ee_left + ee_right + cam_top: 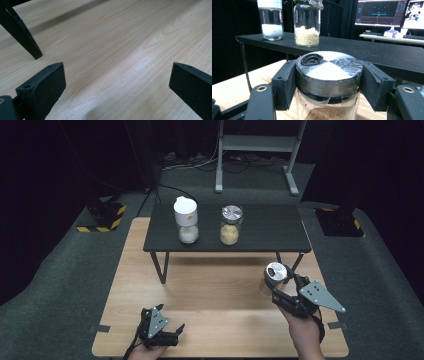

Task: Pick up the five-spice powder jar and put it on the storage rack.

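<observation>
Right tongs (pixel 328 85) clamp the metal-lidded jar (pixel 328 75).

jar (pixel 327 100) | clear glass, silver metal lid with a dark shaker flap, brown powder at the bottom | upright | clamped at the lid between the right gripper's (pixel 328 82) jaws | off the wooden desk (pixel 210 285), above its right edge

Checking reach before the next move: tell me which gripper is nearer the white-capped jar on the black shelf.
Left, narrowly. The left gripper rests at the table's near edge, below the white-capped jar; the right gripper is off to its right, gripping a metal-lidded jar.
</observation>
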Available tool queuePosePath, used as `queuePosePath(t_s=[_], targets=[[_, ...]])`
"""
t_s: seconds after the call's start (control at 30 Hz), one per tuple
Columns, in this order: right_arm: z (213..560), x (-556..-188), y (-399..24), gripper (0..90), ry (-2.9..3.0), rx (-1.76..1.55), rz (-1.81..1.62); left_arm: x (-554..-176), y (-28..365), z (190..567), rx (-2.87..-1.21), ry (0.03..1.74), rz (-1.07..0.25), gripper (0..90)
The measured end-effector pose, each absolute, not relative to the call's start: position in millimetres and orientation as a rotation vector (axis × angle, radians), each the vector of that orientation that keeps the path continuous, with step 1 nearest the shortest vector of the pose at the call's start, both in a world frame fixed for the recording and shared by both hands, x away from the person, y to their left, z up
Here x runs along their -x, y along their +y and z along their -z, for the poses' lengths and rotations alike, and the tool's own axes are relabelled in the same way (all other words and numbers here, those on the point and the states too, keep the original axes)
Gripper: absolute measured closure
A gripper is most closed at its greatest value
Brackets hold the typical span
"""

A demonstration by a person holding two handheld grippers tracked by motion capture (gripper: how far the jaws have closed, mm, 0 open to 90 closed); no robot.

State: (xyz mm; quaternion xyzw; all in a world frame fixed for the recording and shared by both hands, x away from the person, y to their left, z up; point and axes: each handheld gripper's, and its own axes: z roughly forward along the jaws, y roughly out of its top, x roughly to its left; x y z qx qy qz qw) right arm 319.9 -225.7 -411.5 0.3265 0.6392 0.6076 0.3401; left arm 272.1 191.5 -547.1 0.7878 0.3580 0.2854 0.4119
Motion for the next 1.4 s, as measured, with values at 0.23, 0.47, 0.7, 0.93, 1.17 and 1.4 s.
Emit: queuePosePath(t_s=[0.23, 0.47, 0.7, 0.93, 1.17, 1.4], targets=[[403, -322, -221, 34.1, 1.658, -0.838, -1.592, -272, 192, 547, -1.98, 0.899, -0.717, 1.0], [394, -324, -218, 34.1, 1.65, -0.823, -1.595, -272, 191, 547, -1.984, 0.893, -0.721, 1.0], [384, -327, -218, 34.1, 1.643, -0.813, -1.596, -272, 191, 547, -1.983, 0.893, -0.719, 1.0], [374, -329, -218, 34.1, 1.63, -0.798, -1.6, -272, 192, 547, -1.982, 0.893, -0.717, 1.0], [367, -332, -219, 34.1, 1.616, -0.793, -1.603, -272, 192, 547, -1.981, 0.895, -0.716, 1.0], [359, -334, -220, 34.1, 1.6, -0.787, -1.606, -272, 192, 547, -1.98, 0.893, -0.715, 1.0]])
